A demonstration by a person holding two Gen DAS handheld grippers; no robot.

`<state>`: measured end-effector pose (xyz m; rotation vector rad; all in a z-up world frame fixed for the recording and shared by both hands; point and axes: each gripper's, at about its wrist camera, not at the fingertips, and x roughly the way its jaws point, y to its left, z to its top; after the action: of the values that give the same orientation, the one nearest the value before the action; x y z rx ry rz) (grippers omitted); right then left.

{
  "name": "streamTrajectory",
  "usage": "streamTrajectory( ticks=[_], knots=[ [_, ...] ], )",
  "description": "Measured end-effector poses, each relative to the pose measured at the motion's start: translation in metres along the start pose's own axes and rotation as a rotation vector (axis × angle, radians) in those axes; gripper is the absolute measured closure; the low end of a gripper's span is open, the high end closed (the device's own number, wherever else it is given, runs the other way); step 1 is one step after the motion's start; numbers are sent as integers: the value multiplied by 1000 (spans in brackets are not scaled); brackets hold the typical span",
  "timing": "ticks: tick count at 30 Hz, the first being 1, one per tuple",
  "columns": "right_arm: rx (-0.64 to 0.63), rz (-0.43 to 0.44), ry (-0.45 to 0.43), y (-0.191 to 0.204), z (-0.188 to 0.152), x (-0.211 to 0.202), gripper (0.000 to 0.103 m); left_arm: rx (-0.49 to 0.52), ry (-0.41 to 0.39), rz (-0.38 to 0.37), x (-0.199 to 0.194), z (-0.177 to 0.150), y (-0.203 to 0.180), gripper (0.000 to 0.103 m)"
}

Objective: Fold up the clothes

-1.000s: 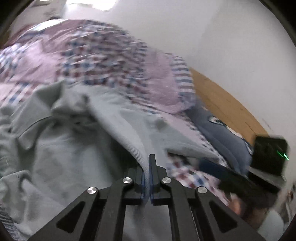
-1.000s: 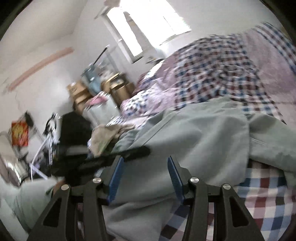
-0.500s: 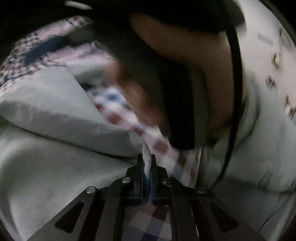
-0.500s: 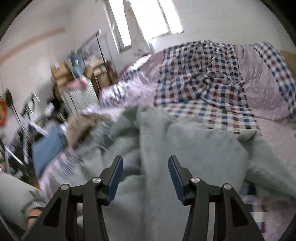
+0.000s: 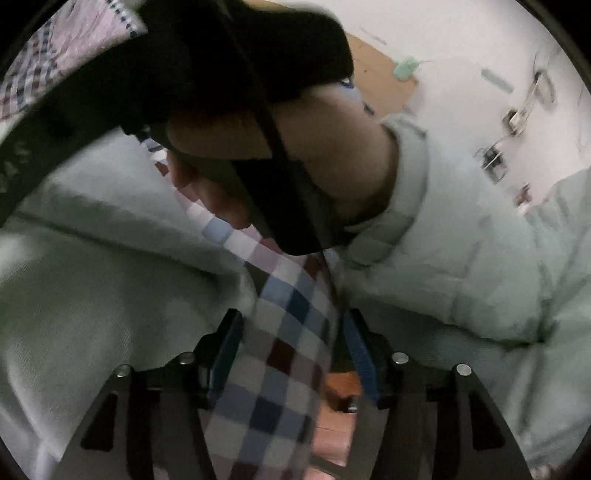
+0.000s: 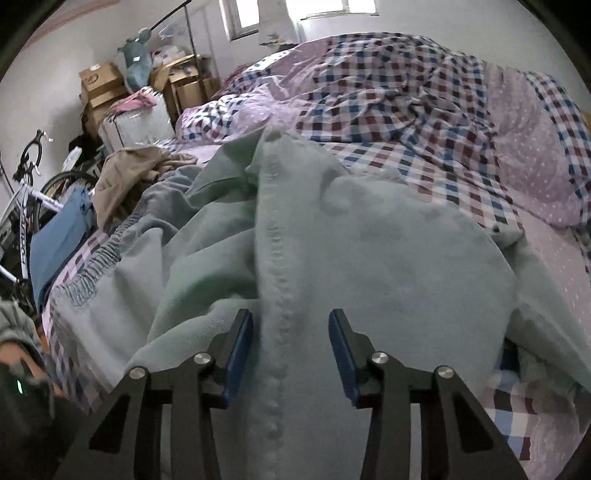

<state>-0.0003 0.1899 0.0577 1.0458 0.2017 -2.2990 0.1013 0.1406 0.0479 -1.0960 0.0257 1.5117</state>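
The left tool is released, its blue-padded fingers spread wide with only the checked bed sheet showing between them; nothing is held. To the left of it lies the pale green garment, its thick folded edge ending just beside the left finger. Right in front of this camera, a person's hand gripping a dark handle fills the upper middle of the view and blocks most of what lies beyond; the pale green sleeve of that arm spreads across the right side. A white wall shows behind.

The right tool is likewise released, fingers apart, hovering over the same pale green garment, which lies rumpled on the bed. A raised stitched seam runs up the cloth between the fingers, though whether the pads touch it cannot be told. The garment's gathered hem lies to the left. Beyond it, a checked quilt is bunched across the far side of the bed. To the left lie a tan garment and a blue folded cloth. Past the bed edge stand a bicycle, stacked cardboard boxes and a window.
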Motion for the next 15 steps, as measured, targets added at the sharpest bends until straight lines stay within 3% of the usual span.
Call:
streamTrajectory(
  ticks=[7, 9, 10, 11, 15],
  knots=[
    [-4, -77, -64, 8, 7, 2, 58, -93, -163, -61, -58, -6, 15, 40],
    [-2, -83, -68, 8, 9, 3, 72, -110, -220, -55, -76, -6, 20, 35],
    [-7, -84, -74, 10, 9, 3, 89, -124, -251, -48, -86, -5, 25, 32],
    [-12, -84, -79, 11, 9, 2, 95, -150, -279, -45, -93, -6, 33, 31],
    [-96, -52, -96, 26, 9, -4, 97, -325, -411, -55, -123, -10, 82, 31]
  ],
)
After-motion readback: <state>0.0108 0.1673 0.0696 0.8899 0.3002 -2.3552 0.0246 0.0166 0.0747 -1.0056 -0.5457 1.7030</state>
